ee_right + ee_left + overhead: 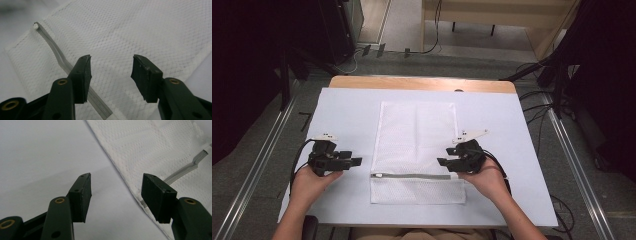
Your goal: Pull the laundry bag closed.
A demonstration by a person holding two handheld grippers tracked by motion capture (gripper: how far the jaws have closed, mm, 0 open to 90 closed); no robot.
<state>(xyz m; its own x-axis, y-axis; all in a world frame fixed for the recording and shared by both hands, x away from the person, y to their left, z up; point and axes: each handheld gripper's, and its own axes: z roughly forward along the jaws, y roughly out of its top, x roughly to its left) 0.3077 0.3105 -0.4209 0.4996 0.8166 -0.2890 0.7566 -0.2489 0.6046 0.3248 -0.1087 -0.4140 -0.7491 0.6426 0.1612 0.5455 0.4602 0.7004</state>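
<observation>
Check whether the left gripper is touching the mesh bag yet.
Apart. In the high view the left gripper stops short of the mesh bag, with bare table cover between them; the left gripper view shows its jaws open with nothing between them.

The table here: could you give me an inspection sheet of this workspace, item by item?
Surface: table under a pale sheet, wooden far edge bare.
Job's things: white mesh bag lying flat, its grey zipper across the near end.
Clutter: nothing seen.
Grippers: left hand-held gripper open, beside the bag's left edge; right hand-held gripper open, jaws over the bag's right edge near the zipper; nothing held.
Cables: one trails from each gripper; more on the floor.
Surroundings: grey floor, floor rails, dark equipment.
</observation>
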